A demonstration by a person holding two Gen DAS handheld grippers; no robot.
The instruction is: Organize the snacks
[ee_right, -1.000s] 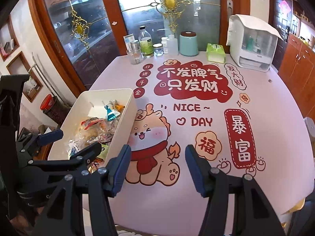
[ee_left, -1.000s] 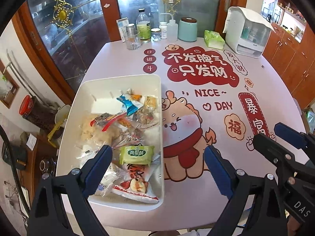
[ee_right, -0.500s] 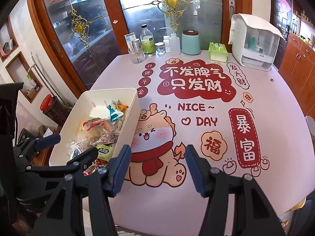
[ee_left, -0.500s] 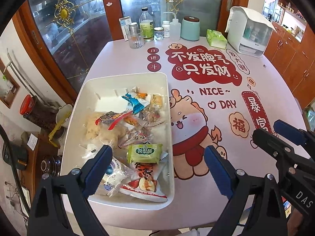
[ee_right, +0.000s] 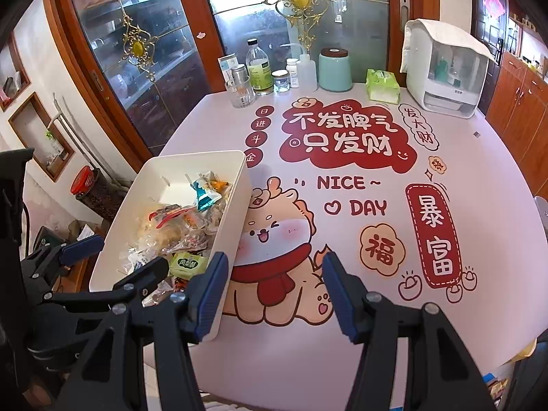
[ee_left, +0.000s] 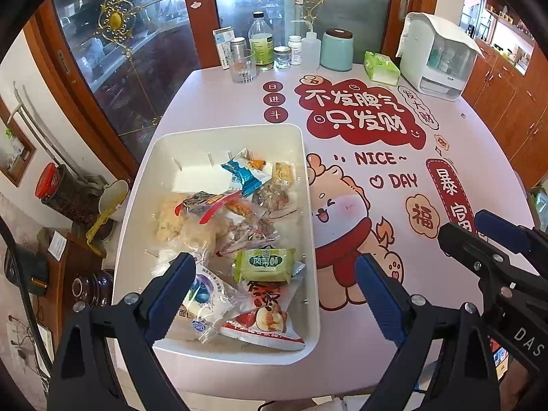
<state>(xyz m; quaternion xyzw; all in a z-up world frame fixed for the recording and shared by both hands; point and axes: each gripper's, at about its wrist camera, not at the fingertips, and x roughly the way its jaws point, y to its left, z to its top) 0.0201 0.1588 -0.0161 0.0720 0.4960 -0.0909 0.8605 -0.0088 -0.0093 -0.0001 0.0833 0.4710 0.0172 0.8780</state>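
The snacks all lay in the white bin at the left edge of the bench, heaped toward its near end, while the far end of the bin showed bare floor. No packet lay on the bench outside it. The left gripper hung spread and empty over the bin's near end, one finger above a blue-and-white packet, the other past the bin's right wall. The right gripper was likewise spread and empty, low over the printed cover just right of the bin. This would fit either a finished tidy-up, with every packet gathered in, or a sort about to take packets out; the pictures did not settle which. If a packet was to be lifted, the green cake on top looked the easiest, flat and firm; it would pay to close across its short side and avoid the crinkly clear wrappers around it, which could slip or drag neighbours along. The bin sat close to the bench edge, so any push leftward risked tipping it.
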